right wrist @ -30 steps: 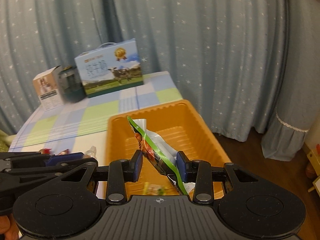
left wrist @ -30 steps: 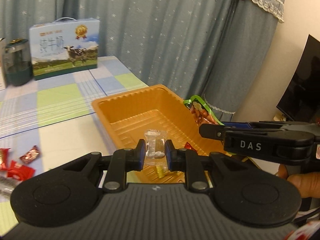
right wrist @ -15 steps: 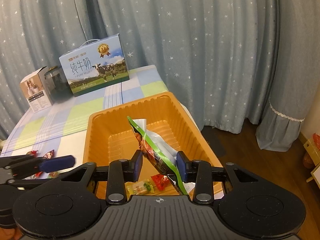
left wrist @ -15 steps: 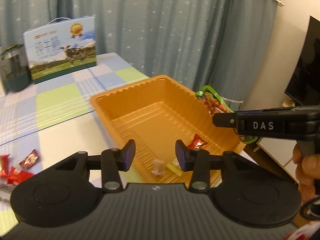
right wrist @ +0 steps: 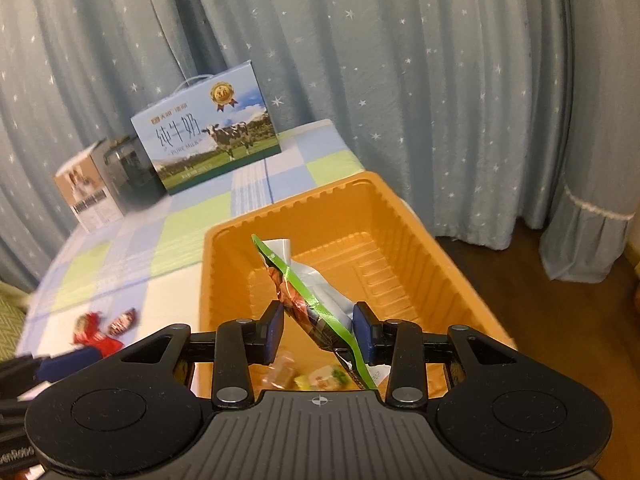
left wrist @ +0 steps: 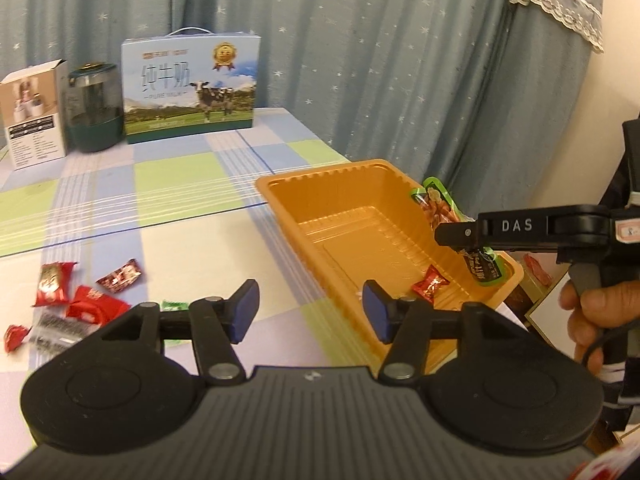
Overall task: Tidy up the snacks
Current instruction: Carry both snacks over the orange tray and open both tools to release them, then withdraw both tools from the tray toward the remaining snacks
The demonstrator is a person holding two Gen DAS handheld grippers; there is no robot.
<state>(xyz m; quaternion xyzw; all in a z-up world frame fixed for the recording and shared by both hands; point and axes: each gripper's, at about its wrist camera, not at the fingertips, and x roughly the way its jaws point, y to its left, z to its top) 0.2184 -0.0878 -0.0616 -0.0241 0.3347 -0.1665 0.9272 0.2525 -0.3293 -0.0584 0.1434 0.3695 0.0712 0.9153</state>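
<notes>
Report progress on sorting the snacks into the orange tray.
Done: a red candy and a few small sweets lie in the orange tray. In hand: the right gripper holds a green-edged snack packet over the tray; the left gripper is open and empty. Left: the red wrapped snacks and a green candy on the checked tablecloth.

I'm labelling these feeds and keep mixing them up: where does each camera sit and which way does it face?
Left wrist: rides the open left claw, facing the orange tray, loose candies and the right claw in a hand.
Right wrist: rides the right claw, shut on a green-edged snack packet over the tray.
Shared: tray, milk carton, packet.
</notes>
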